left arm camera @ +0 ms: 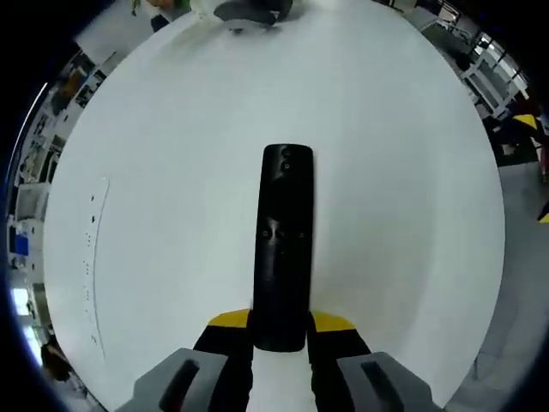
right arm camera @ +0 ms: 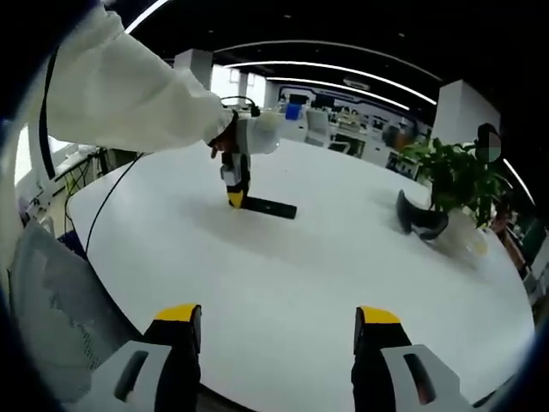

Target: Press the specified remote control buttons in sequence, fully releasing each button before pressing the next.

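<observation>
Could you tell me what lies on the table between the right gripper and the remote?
Nothing: in the right gripper view, bare white table runs from the right gripper to the remote, which the left gripper holds.

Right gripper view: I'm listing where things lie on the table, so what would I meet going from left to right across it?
White sleeve → left gripper standing at the near end of the remote → black remote lying flat → dark curved object → potted plant at the table's far right edge.
</observation>
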A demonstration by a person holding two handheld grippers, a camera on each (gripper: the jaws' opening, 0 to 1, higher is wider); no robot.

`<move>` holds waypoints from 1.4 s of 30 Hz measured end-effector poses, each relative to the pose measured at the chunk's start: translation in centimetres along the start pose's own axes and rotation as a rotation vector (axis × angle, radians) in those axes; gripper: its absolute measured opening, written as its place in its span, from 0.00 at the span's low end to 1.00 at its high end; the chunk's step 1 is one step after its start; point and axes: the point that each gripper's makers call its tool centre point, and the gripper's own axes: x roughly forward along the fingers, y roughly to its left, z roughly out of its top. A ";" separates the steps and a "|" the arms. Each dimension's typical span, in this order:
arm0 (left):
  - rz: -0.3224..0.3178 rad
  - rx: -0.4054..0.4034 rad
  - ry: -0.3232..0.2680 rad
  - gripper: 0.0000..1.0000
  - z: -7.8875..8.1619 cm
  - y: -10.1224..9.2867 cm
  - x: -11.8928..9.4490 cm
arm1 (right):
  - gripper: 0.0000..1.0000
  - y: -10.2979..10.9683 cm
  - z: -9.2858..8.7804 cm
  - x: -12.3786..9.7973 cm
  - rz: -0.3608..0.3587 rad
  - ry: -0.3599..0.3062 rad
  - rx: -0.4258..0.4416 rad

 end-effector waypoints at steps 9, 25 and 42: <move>0.003 -0.014 -0.015 0.23 -0.4 -2.5 0.0 | 0.72 0.1 -0.1 0.0 0.005 0.000 0.001; 0.002 0.003 0.017 0.23 -1.0 -6.3 -0.3 | 0.71 0.1 0.3 -0.1 0.012 -0.016 0.011; 0.001 0.045 0.053 0.23 -1.7 -10.1 -0.4 | 0.70 0.2 0.5 -0.2 0.018 -0.030 0.016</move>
